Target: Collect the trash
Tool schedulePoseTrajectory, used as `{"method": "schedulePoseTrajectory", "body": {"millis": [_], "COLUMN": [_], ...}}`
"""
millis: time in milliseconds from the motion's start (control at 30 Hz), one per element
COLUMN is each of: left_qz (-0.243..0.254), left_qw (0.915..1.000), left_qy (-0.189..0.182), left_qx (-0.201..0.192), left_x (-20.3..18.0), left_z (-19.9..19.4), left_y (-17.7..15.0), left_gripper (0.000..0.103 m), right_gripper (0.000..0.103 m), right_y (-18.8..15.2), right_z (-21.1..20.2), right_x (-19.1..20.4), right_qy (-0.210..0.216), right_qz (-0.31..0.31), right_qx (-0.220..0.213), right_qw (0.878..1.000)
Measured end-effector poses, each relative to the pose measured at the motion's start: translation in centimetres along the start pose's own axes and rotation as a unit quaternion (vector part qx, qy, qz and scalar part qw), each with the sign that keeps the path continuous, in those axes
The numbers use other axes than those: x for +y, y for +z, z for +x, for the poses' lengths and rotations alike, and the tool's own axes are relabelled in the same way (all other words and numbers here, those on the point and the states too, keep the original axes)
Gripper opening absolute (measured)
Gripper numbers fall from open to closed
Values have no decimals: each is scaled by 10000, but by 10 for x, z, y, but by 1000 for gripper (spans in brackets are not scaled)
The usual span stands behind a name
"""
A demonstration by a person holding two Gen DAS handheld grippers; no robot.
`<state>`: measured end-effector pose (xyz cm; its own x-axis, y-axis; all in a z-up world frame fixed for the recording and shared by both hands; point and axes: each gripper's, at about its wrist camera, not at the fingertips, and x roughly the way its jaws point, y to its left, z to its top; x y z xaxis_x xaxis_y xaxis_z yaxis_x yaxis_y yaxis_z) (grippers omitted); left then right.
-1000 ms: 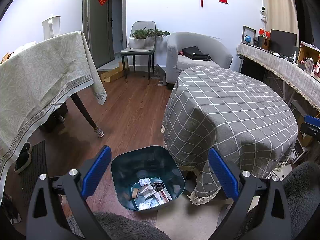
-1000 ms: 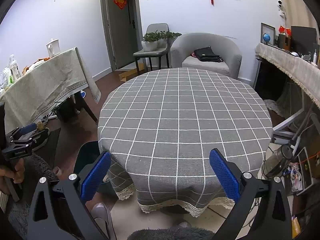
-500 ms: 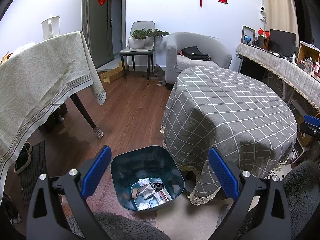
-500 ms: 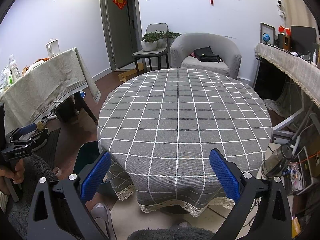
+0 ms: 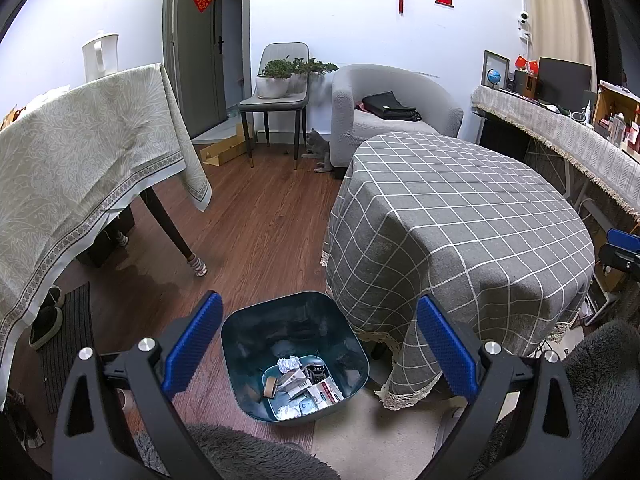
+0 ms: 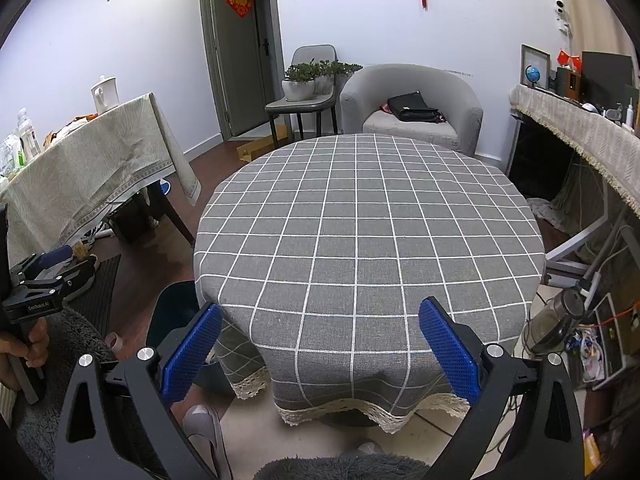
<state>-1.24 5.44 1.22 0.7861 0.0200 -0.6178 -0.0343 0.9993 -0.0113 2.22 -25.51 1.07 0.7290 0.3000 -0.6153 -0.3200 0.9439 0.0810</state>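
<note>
Left gripper (image 5: 318, 344) hangs low in the frame with its jaws wide and nothing between them, looking straight down into the bin (image 5: 240, 364) on the floor at bottom centre. The trash (image 5: 302, 386) lies at the bottom of it: a crumpled white wad, a small tape roll, some flat cartons and wrappers heaped together.

Over in the right wrist view, the right gripper (image 6: 320, 346) is also spread wide and empty, poised above the near edge of the table (image 6: 368, 232), which fills the middle of the frame under its grey checked cloth. No litter shows on that cloth from here.

Now, how would this stuff handle? All light, I'd judge. The paper wad is soft and will squash, so pinch it across the middle. The cartons look thin and crushable; take them by an edge or across the short side. The wrappers may be slick, though they are too small in this view to be sure. The bin itself looks like stiff, smooth plastic, light with so little in it, and its rim is the sensible place to grip; the near edge, bottom centre of the left view, is closest.
</note>
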Motion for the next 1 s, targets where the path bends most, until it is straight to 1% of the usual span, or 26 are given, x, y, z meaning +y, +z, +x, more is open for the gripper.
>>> {"method": "schedulePoseTrajectory", "body": {"millis": [1000], "left_qz": [0], "left_qw": [10000], "left_qy": [-3], "left_qx": [4], "left_x": [-2], "left_z": [0], "left_y": [1], "left_gripper": [99], "right_gripper": [100], "right_y": [-3], "right_z": [3], "right_x": [-1], "right_qy": [-9], "right_qz": [-33], "right_qx": [34], "right_qw": [10000]}}
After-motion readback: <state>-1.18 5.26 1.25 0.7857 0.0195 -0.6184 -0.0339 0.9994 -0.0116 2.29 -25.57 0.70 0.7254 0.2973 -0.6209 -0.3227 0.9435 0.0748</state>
